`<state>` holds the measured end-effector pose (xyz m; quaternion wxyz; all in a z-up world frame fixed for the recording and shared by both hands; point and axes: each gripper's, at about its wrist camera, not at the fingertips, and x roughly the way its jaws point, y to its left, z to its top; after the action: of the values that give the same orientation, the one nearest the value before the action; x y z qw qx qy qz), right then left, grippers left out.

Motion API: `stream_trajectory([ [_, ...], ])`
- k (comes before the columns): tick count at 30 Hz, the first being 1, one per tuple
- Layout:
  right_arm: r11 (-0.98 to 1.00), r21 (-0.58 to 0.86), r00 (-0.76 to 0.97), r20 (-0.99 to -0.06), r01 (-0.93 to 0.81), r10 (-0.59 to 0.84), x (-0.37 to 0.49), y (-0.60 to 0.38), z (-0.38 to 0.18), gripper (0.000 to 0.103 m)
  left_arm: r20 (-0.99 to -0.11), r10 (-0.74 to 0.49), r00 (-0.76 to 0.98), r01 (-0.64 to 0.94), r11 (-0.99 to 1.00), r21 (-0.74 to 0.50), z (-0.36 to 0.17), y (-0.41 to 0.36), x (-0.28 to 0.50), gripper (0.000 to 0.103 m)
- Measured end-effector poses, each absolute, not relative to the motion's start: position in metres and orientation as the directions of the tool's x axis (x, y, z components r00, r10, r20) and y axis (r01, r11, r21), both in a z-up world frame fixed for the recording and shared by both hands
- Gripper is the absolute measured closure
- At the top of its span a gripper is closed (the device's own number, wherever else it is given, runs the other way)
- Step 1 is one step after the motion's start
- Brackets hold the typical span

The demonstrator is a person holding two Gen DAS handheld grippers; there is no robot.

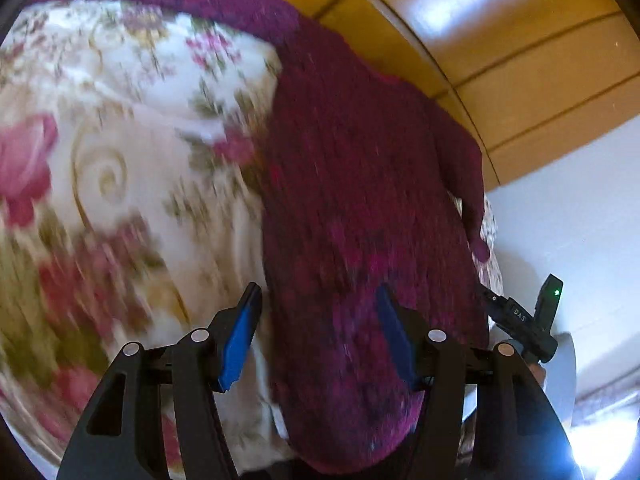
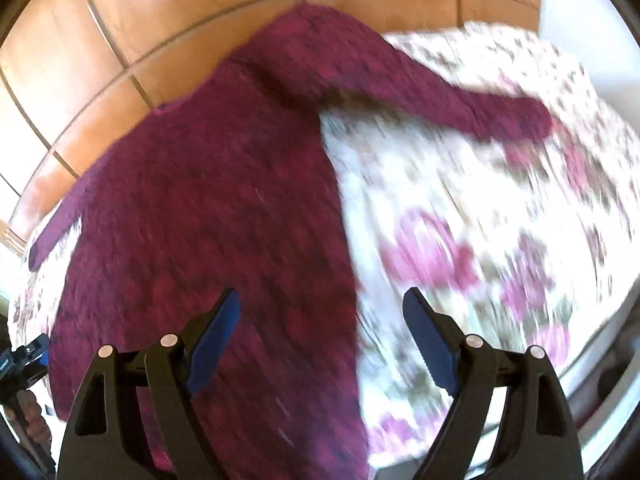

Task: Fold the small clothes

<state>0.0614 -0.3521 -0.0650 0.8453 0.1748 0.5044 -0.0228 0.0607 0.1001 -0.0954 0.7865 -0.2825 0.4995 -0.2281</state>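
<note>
Floral-print bed cover [image 1: 120,168] with a fuzzy maroon knit sweater [image 1: 360,200] spread on it; left gripper [image 1: 318,340] and right gripper [image 2: 320,344] both spread, empty, above the sweater.

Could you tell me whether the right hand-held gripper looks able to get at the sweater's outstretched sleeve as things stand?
Probably yes: the right hand-held gripper is open and empty, and the sleeve lies uncovered on the floral cover, nothing between them.

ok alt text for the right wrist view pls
A dark magenta knit sweater lies spread on a floral bedspread, one sleeve stretched right. The right gripper hovers open above its edge; wooden panelling lies beyond.
</note>
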Motion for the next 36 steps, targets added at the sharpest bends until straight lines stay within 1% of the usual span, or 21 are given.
stream_trajectory([
  [1, 0.935, 0.283, 0.477, -0.865, 0.212, 0.153, 0.057, -0.351, -0.069, 0.02, -0.653, -0.641, 0.402, 0.074, 0.734, -0.675, -0.096, 0.097, 0.055, 0.045],
  [4, 0.942, 0.288, 0.471, -0.864, 0.174, 0.177, 0.042, -0.336, -0.075, 0.035, -0.657, -0.627, 0.419, 0.074, 0.744, -0.664, -0.095, 0.088, 0.045, 0.046],
  [5, 0.944, 0.291, 0.478, -0.858, 0.155, 0.186, 0.04, -0.333, -0.074, 0.051, -0.662, -0.617, 0.425, 0.076, 0.753, -0.653, -0.094, 0.085, 0.042, 0.066],
  [6, 0.943, 0.305, 0.482, -0.851, 0.134, 0.207, 0.039, -0.33, -0.072, 0.068, -0.676, -0.601, 0.426, 0.091, 0.772, -0.629, -0.092, 0.081, 0.039, 0.079],
  [7, 0.948, 0.296, 0.485, -0.85, 0.114, 0.206, 0.04, -0.325, -0.068, 0.072, -0.681, -0.589, 0.434, 0.101, 0.784, -0.613, -0.09, 0.08, 0.037, 0.085],
  [8, 0.955, 0.281, 0.486, -0.85, 0.095, 0.202, 0.041, -0.32, -0.065, 0.079, -0.674, -0.59, 0.444, 0.103, 0.781, -0.616, -0.088, 0.08, 0.036, 0.088],
  [9, 0.955, 0.286, 0.494, -0.843, 0.076, 0.213, 0.041, -0.317, -0.058, 0.081, -0.661, -0.595, 0.457, 0.111, 0.776, -0.621, -0.082, 0.083, 0.034, 0.089],
  [13, 0.945, 0.327, 0.538, -0.8, 0.022, 0.264, 0.034, -0.318, -0.039, 0.082, -0.658, -0.57, 0.492, 0.144, 0.799, -0.584, -0.063, 0.093, 0.015, 0.091],
  [18, 0.944, 0.329, 0.463, -0.843, 0.038, 0.275, 0.023, -0.328, -0.066, 0.08, -0.714, -0.537, 0.448, 0.106, 0.826, -0.554, -0.079, 0.087, 0.02, 0.09],
  [19, 0.935, 0.35, 0.465, -0.837, 0.048, 0.289, 0.022, -0.333, -0.067, 0.078, -0.718, -0.539, 0.439, 0.104, 0.825, -0.556, -0.08, 0.087, 0.022, 0.087],
  [20, 0.925, 0.376, 0.473, -0.827, 0.061, 0.305, 0.019, -0.339, -0.066, 0.071, -0.723, -0.531, 0.441, 0.098, 0.83, -0.55, -0.079, 0.087, 0.025, 0.079],
  [21, 0.916, 0.395, 0.485, -0.816, 0.072, 0.314, 0.019, -0.344, -0.063, 0.061, -0.734, -0.505, 0.455, 0.08, 0.844, -0.53, -0.074, 0.089, 0.028, 0.077],
  [22, 0.908, 0.41, 0.511, -0.801, 0.089, 0.312, 0.019, -0.351, -0.058, 0.058, -0.736, -0.488, 0.47, 0.075, 0.853, -0.517, -0.069, 0.091, 0.03, 0.067],
  [23, 0.898, 0.427, 0.537, -0.785, 0.109, 0.309, 0.02, -0.362, -0.054, 0.051, -0.734, -0.47, 0.49, 0.069, 0.861, -0.504, -0.063, 0.095, 0.033, 0.059],
  [24, 0.882, 0.449, 0.561, -0.77, 0.142, 0.302, 0.023, -0.374, -0.052, 0.045, -0.731, -0.444, 0.519, 0.053, 0.87, -0.491, -0.057, 0.101, 0.037, 0.053],
  [25, 0.852, 0.485, 0.595, -0.75, 0.198, 0.289, 0.026, -0.392, -0.05, 0.044, -0.725, -0.421, 0.546, 0.035, 0.875, -0.482, -0.051, 0.105, 0.04, 0.045],
  [27, 0.767, 0.567, 0.656, -0.707, 0.3, 0.266, 0.034, -0.428, -0.051, 0.043, -0.709, -0.389, 0.588, 0.015, 0.882, -0.471, -0.04, 0.111, 0.048, 0.044],
  [29, 0.647, 0.64, 0.715, -0.669, 0.415, 0.203, 0.04, -0.473, -0.058, 0.042, -0.702, -0.371, 0.608, 0.006, 0.886, -0.464, -0.034, 0.111, 0.055, 0.042],
  [31, 0.529, 0.696, 0.748, -0.644, 0.486, 0.16, 0.049, -0.511, -0.07, 0.042, -0.696, -0.37, 0.616, -0.003, 0.882, -0.472, -0.031, 0.106, 0.066, 0.035],
  [34, 0.389, 0.763, 0.774, -0.61, 0.516, 0.169, 0.072, -0.542, -0.087, 0.043, -0.691, -0.389, 0.609, 0.003, 0.873, -0.488, -0.032, 0.09, 0.077, 0.034],
  [36, 0.345, 0.769, 0.774, -0.613, 0.538, 0.16, 0.09, -0.552, -0.095, 0.048, -0.697, -0.398, 0.597, 0.024, 0.877, -0.48, -0.031, 0.076, 0.086, 0.034],
])
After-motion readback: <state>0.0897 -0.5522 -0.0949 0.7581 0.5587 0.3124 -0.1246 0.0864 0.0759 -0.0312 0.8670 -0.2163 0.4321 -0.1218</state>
